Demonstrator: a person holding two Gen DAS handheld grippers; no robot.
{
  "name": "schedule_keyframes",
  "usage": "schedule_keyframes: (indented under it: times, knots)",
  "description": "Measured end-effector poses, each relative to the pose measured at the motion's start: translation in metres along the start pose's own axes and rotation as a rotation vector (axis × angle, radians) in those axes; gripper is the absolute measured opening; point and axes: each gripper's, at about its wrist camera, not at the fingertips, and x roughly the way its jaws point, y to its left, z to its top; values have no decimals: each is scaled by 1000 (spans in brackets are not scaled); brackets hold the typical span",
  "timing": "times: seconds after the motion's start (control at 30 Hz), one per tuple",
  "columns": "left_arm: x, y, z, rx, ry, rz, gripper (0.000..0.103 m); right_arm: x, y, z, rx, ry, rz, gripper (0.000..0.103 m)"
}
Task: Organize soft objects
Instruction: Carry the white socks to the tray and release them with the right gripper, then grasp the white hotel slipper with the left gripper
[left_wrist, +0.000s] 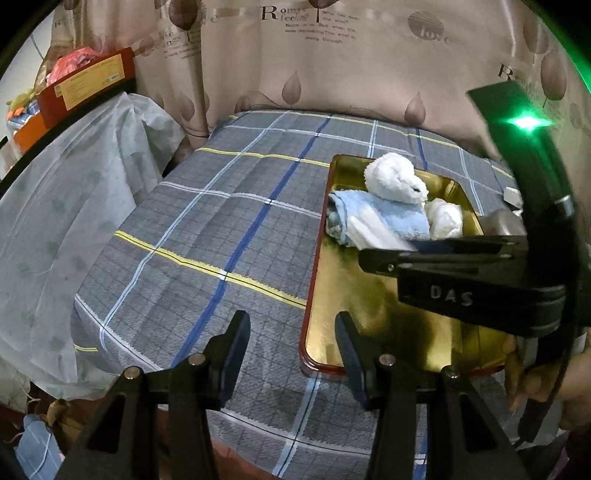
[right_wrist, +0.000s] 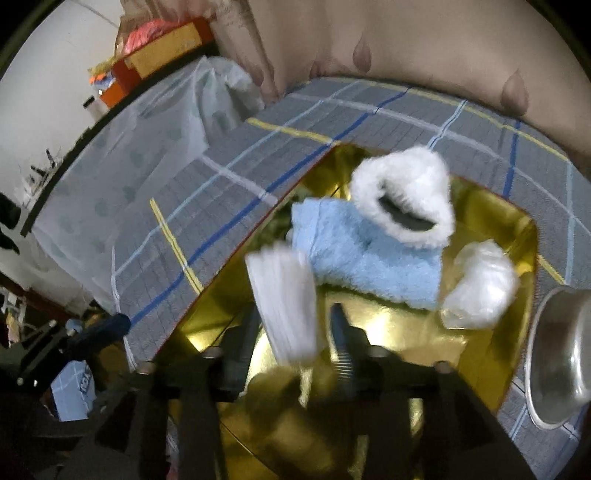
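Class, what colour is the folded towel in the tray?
Light blue folded towel; clearest in the right wrist view.

The left wrist camera sits low above the near edge of the bed (left_wrist: 221, 229), looking forward along its fingers (left_wrist: 232, 354) across the plaid cover toward the curtain (left_wrist: 332, 74); the gold tray (left_wrist: 369, 314) lies to its right, and the right gripper (left_wrist: 384, 258) crosses that side of the frame. The right wrist camera hangs close over the tray (right_wrist: 388, 325), tilted, looking down and forward. Both views share the tray, its soft contents, the plaid cover and the curtain (right_wrist: 406, 37).
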Motion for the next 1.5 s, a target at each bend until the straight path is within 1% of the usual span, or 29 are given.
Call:
schedule_keyframes:
  times: [0.2,0.27,0.33,0.43,0.57,0.6,0.67,0.73,0.8,0.9,0.97,1.07,1.1,1.13,1.2,1.23,1.27,1.3,1.4,1.43,1.5]
  knots:
    - [0,-3,-1,11,2,8,49,-39,-7,-10,24,-140,40,46]
    - [-1,-4,-1,15,2,6,49,-59,-11,-22,16,-203,17,48]
    - [-1,-6,-1,21,5,7,49,-80,-21,-39,15,-259,-36,55]
    - [-1,-10,-2,32,7,2,49,-108,-46,-69,32,-310,-147,56]
    - [-3,-21,-4,65,7,-2,49,-145,-100,-116,98,-352,-360,58]
    - [-4,-24,-4,72,7,-7,49,-153,-118,-129,123,-351,-418,60]
    - [-6,-32,-3,93,6,-23,49,-167,-153,-150,175,-334,-530,62]
    - [-8,-42,-2,118,8,-40,49,-182,-189,-170,245,-324,-613,62]
    - [-11,-52,-1,143,8,-55,49,-198,-225,-191,331,-316,-686,63]
    - [-13,-70,2,180,14,-76,49,-216,-265,-214,421,-308,-767,67]
    - [-13,-83,5,194,26,-103,49,-223,-286,-226,476,-303,-781,68]
    - [-14,-105,13,217,43,-148,49,-233,-306,-235,577,-320,-747,69]
    - [-14,-115,17,227,47,-164,49,-232,-308,-235,594,-313,-738,69]
    - [-14,-124,21,233,53,-181,49,-231,-311,-236,600,-303,-729,69]
    - [-13,-145,32,242,75,-239,49,-227,-311,-234,592,-289,-725,69]
    - [-13,-158,40,249,86,-280,49,-227,-311,-238,585,-290,-723,70]
    - [-12,-167,45,252,92,-303,49,-226,-309,-236,573,-291,-716,71]
    - [-11,-181,52,257,100,-332,49,-225,-309,-235,568,-292,-710,76]
    - [-7,-220,76,278,123,-439,49,-226,-306,-236,572,-305,-694,77]
    - [-4,-235,84,295,130,-466,49,-227,-307,-237,577,-310,-683,77]
    - [6,-264,98,329,153,-492,49,-227,-312,-238,589,-320,-664,77]
